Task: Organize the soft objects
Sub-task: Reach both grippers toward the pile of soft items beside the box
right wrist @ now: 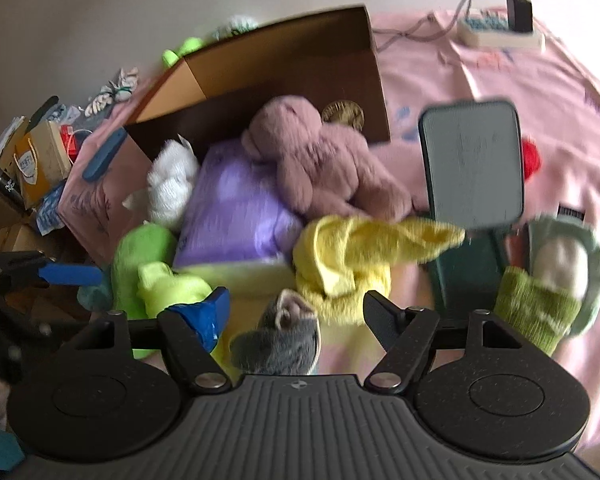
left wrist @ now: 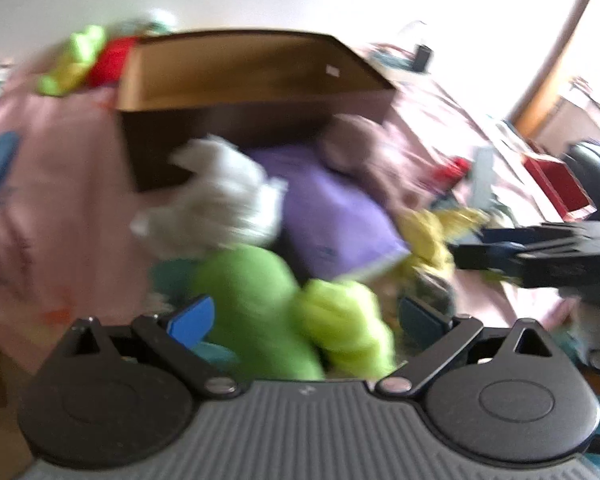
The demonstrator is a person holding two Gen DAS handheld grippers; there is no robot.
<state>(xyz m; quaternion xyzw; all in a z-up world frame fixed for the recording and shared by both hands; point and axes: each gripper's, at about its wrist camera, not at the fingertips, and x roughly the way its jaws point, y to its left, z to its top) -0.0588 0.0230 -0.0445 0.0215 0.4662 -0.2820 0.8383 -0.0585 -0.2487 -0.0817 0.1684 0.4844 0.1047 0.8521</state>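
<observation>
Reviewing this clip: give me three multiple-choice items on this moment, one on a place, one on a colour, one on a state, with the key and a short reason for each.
1. Where does the mauve plush rabbit lie?
A. at the mouth of the cardboard box, on the purple pack
B. on the floor
C. on the power strip

2. What colour is the knotted towel ahead of the right gripper?
A. red
B. yellow
C. black

3. How do the right gripper's jaws stand?
A. shut on the towel
B. shut on the rabbit
C. open, gripping nothing

Key: 1 A, the rabbit sprawls over the pack at the box opening; 2 B, plainly yellow; 3 C, fingers stand apart with a grey plush loose between them.
</observation>
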